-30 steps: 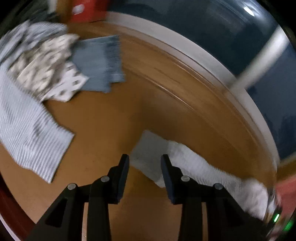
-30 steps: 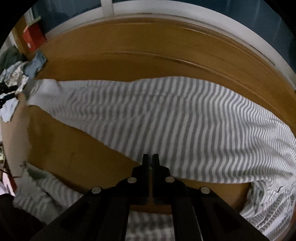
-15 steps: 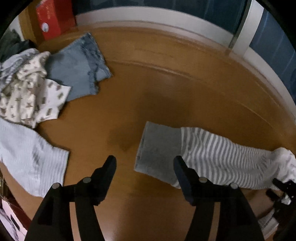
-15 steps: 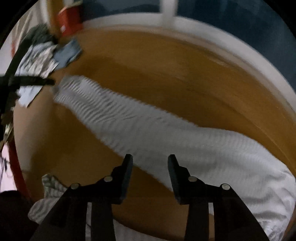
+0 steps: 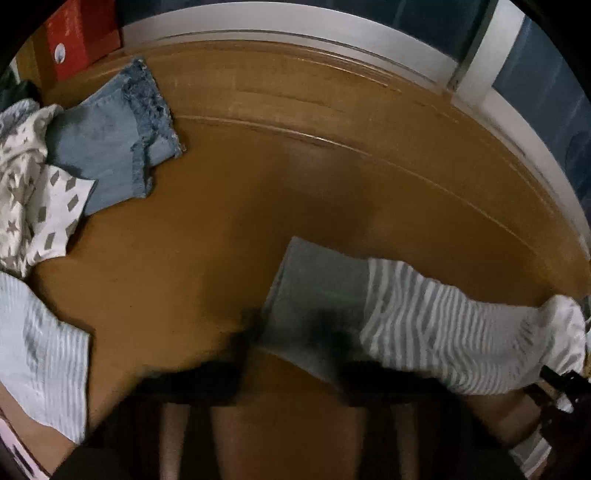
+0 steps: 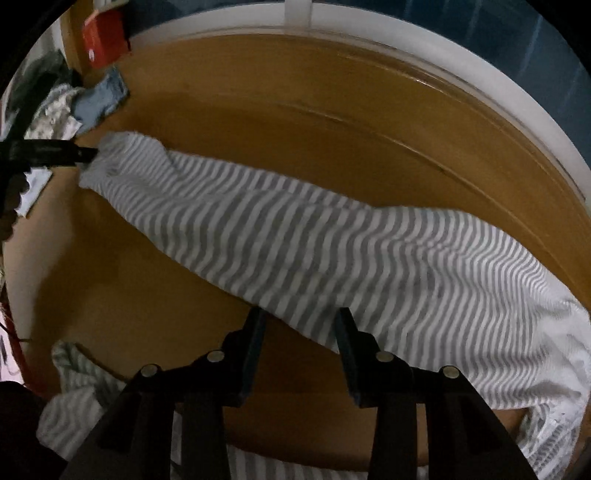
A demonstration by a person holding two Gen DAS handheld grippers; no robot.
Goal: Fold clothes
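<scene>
In the left wrist view we can read no writing; the red box [image 5: 83, 35] shows only a round white mark, too small to make out. Our left gripper [image 5: 295, 332] is blurred, its jaws closing around the grey cuff [image 5: 317, 291] of the striped sleeve [image 5: 443, 332] on the wooden table [image 5: 295, 166].

In the right wrist view we read no lettering either. Our right gripper [image 6: 299, 325] stands released, fingers apart, with the sleeve's near edge between them.

Bare counter [image 6: 295, 122] is lying open beyond the striped sleeve [image 6: 295, 236]; a clothes pile [image 5: 74, 158] and red box [image 5: 81, 33] are crowding its far-left corner.
</scene>
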